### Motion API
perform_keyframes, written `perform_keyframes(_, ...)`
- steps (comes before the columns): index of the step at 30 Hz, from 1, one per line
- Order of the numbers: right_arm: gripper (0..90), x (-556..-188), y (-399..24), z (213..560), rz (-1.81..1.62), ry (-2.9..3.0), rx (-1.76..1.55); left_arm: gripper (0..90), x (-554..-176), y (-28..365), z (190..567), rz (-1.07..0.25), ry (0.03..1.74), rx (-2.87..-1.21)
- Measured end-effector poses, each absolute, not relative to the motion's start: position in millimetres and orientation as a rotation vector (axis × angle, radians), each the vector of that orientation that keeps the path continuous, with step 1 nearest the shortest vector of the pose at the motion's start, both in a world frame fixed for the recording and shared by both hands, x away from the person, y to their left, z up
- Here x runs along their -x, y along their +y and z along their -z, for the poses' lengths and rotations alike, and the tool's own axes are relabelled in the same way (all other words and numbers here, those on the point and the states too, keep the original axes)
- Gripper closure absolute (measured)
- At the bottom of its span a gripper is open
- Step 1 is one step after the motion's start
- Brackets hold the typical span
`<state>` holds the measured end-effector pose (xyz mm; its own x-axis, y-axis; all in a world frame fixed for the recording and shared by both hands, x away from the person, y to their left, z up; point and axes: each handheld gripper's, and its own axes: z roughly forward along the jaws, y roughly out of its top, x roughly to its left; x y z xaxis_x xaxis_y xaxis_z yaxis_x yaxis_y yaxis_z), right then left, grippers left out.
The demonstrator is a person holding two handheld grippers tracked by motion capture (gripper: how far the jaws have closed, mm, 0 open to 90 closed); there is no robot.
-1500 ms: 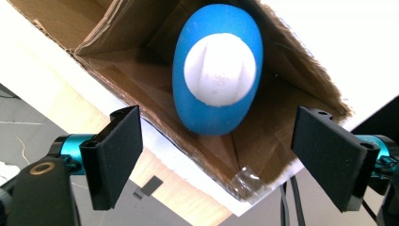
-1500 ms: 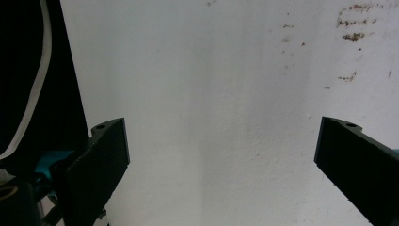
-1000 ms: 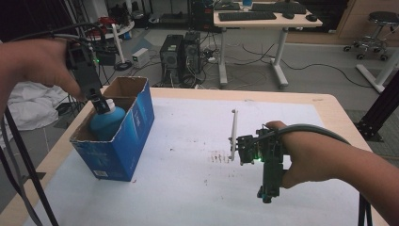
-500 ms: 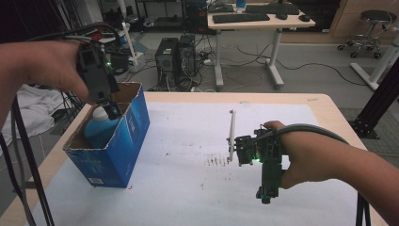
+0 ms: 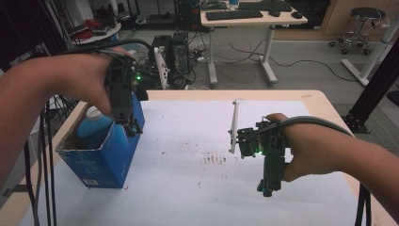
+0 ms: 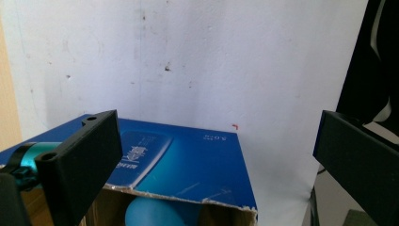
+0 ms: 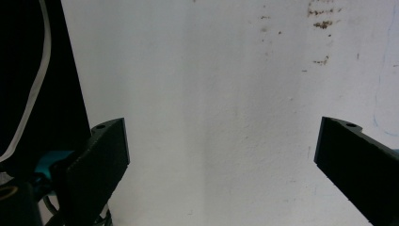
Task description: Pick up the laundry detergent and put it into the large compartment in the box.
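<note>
1. Two hand-held grippers are ours: the left hand-held gripper [image 5: 133, 127] hangs over the blue box's [image 5: 106, 157] right rim, jaws spread wide and empty.
2. We see a blue bottle [image 5: 93, 128] lying inside that box at the counter's [image 5: 188, 188] left edge.
3. Our right hand-held gripper [image 5: 266, 190] hovers over the white counter, jaws parted, holding nothing.

A glossy printed cardboard box [image 6: 188, 165] with a raw torn edge is seen. The table [image 5: 188, 141] is covered by matt, stained white paper; the jaws are matt black plastic.
</note>
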<state>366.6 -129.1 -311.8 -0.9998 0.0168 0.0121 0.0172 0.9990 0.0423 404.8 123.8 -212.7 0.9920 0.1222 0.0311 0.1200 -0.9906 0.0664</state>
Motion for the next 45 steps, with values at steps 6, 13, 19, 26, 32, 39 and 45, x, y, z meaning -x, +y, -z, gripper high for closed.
perform_keyframes(6,2.7,-364.6,-133.0,307.3,0.072,-3.134,0.07,1.7,-405.3,121.6,224.1,-0.009,0.161,-3.056)
perform_keyframes(13,2.7,-367.6,-136.6,306.1,0.076,-3.141,0.076,1.7,-409.5,117.9,234.1,0.004,0.155,-3.057)
perform_keyframes(19,2.6,-371.4,-140.4,306.6,0.079,-3.135,0.068,1.7,-412.4,114.6,237.7,0.0,0.153,-3.072)
perform_keyframes(26,2.7,-373.4,-142.8,306.7,0.091,-3.131,0.071,1.7,-416.0,111.9,237.8,0.001,0.162,-3.069)
perform_keyframes(32,2.7,-375.4,-143.7,307.3,0.089,-3.132,0.069,1.7,-421.1,110.4,232.8,-0.019,0.176,-3.066)
perform_keyframes(39,2.7,-375.8,-143.0,308.7,0.086,-3.128,0.07,1.7,-428.0,108.9,231.9,-0.015,0.184,-3.06)
perform_keyframes(45,2.7,-376.6,-142.5,308.5,0.088,-3.124,0.064,1.7,-429.5,109.6,232.5,-0.014,0.177,-3.064)
